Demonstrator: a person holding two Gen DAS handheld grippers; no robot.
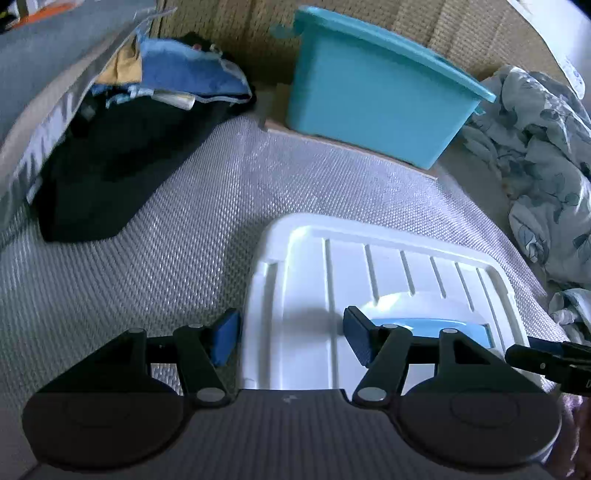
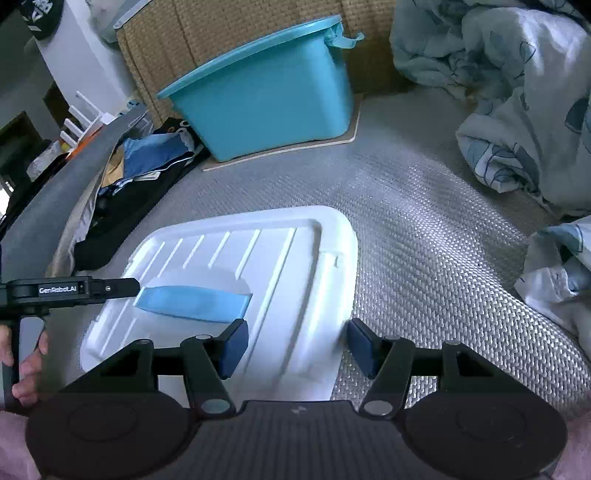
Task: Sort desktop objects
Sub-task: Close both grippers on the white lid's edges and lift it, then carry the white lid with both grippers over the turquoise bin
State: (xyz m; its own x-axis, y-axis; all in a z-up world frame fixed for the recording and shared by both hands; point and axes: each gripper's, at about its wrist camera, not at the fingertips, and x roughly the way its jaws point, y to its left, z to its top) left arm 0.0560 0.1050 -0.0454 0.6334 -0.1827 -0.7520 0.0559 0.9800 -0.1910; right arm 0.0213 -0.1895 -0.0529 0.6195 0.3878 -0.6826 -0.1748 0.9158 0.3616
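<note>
A white plastic lid with a light blue handle lies flat on the woven grey mat; it also shows in the right wrist view, with its handle. A teal storage bin stands open at the back on a board, also in the right wrist view. My left gripper is open, its jaws straddling the lid's left edge. My right gripper is open, its jaws straddling the lid's right edge. The left gripper's body shows beside the handle.
A pile of dark and blue clothes lies at the left against a grey cushion. A floral blanket is bunched at the right, also in the right wrist view. A woven wicker wall stands behind the bin.
</note>
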